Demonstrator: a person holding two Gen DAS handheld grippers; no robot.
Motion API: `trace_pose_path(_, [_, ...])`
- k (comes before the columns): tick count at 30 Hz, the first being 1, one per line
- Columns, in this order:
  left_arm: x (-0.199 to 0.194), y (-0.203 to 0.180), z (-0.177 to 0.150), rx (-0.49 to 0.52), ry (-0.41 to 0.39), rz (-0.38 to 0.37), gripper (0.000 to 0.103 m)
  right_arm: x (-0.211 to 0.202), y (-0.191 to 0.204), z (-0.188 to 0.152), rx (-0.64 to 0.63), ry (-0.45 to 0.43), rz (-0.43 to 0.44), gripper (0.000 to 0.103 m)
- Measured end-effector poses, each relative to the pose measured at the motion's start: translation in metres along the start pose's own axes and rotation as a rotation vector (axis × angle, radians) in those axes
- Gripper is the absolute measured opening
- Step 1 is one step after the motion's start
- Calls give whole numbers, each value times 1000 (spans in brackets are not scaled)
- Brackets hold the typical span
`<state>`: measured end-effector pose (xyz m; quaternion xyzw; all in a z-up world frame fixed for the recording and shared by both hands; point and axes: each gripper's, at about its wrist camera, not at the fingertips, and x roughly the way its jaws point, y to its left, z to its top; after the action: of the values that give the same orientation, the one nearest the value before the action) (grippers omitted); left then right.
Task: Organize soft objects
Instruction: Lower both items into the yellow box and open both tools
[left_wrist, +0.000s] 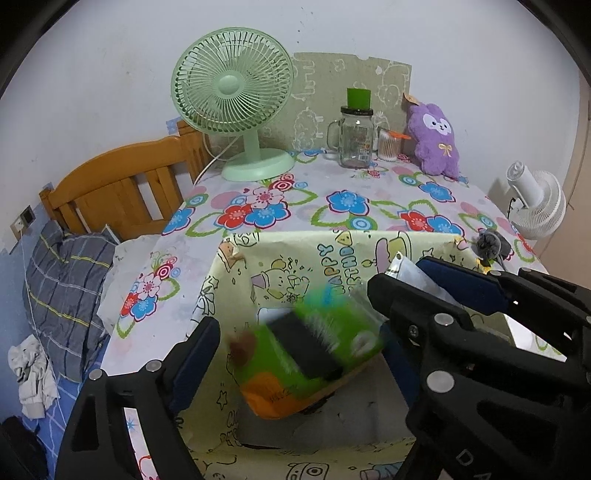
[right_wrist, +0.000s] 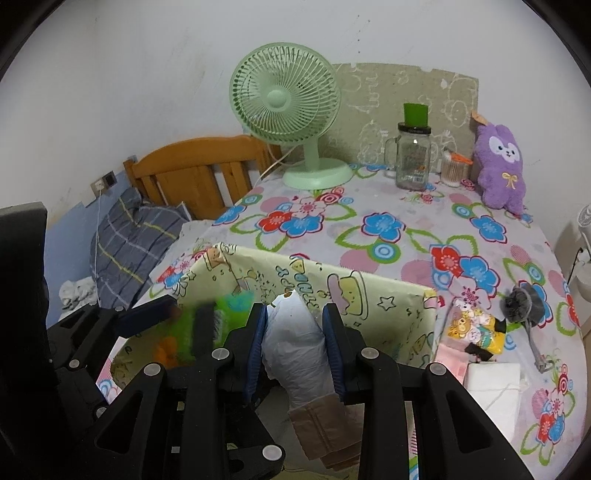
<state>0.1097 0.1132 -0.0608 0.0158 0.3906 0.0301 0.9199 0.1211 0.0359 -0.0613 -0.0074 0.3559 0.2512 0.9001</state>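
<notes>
Over the yellow cartoon-print box, the left gripper is standing with jaws released, letting the blurred green soft pack drop in, while the right gripper at its 3 o'clock is grasping a white bag for the same box.

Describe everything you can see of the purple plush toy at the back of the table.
The purple plush toy is a fluffy animal figure with upright ears, a white face patch with dark eyes and a small nose, and a yellow bow stitched on its chest. A brown tag shows by one ear. It sits upright at the table's far right corner on the flowered tablecloth, leaning back against the beige board, beside the cotton-swab jar. Neither tool touches it.
</notes>
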Motion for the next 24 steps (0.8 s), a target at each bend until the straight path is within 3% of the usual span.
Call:
trace_pose_path(3, [0, 0, -3, 10, 3, -5, 96, 3, 1, -2, -10, 18, -3, 45])
trace_pose_path(5, [0, -1, -4, 10, 5, -19, 97, 3, 0, -3, -10, 13, -14, 59])
trace_pose_path(16, [-9, -8, -6, 16, -10, -41, 100, -10, -4, -4, -28, -13, -53, 76])
trace_pose_path(24, [-24, -22, -2, 14, -38, -42, 100, -31, -13, -4, -31, -47, -91, 83])
